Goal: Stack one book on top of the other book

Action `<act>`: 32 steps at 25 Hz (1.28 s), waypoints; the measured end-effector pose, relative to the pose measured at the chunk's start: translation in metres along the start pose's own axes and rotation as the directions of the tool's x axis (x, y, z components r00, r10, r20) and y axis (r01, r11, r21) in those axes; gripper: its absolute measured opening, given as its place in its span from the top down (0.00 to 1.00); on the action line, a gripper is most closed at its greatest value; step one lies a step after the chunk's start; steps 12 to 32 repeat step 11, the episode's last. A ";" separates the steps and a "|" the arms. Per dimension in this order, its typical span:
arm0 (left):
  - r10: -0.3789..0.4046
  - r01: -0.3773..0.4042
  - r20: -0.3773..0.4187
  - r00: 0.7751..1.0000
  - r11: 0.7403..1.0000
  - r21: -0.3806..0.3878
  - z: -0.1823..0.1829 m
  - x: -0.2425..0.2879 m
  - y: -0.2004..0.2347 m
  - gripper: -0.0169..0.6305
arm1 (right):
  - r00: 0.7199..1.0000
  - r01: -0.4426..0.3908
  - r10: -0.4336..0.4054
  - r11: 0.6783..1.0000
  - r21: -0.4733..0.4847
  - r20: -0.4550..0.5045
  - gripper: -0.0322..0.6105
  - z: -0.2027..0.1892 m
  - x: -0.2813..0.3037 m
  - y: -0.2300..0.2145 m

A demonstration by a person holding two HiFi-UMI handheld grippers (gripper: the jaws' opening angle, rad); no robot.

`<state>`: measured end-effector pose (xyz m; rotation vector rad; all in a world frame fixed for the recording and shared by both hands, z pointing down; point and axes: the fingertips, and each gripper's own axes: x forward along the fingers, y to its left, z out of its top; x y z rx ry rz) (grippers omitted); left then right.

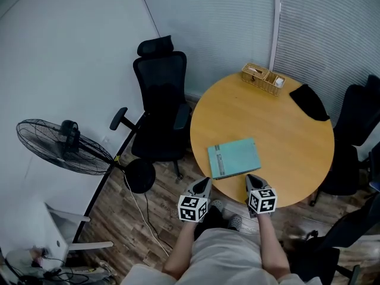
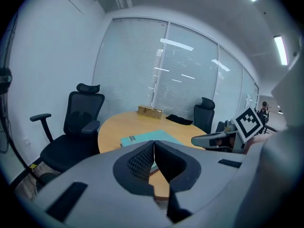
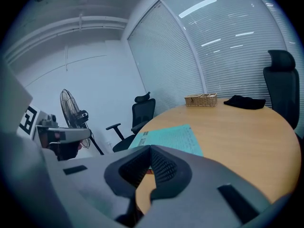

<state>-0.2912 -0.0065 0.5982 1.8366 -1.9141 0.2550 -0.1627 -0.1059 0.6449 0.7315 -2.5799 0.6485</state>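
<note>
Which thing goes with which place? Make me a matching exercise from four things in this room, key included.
Things
1. flat teal book
2. woven wicker basket
3. crumpled black cloth
4. round black standing fan

Places
A. on the wood-plank floor
B. far edge of the round wooden table, by the blinds
C. table's near edge
D. table's right rim

Pairs: 1-C, 2-B, 3-D, 4-A

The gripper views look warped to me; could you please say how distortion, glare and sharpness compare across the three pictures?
Left gripper view: fisheye, dark corners, ceiling lights mirrored as streaks on the blinds. Right gripper view: same bending and streaks. Head view: milder bending, even light, no glare.
</note>
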 end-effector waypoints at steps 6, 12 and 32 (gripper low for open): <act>-0.002 0.002 -0.009 1.000 1.000 -0.014 -0.005 0.003 0.002 0.93 | 1.000 0.003 -0.003 1.000 -0.009 -0.005 0.92 -0.002 -0.002 -0.003; 0.001 -0.001 -0.011 1.000 1.000 -0.001 -0.005 0.006 -0.002 0.93 | 1.000 0.023 -0.023 1.000 0.001 0.008 0.92 -0.001 -0.007 -0.012; 0.001 -0.001 -0.011 1.000 1.000 -0.001 -0.005 0.006 -0.002 0.93 | 1.000 0.023 -0.023 1.000 0.001 0.008 0.92 -0.001 -0.007 -0.012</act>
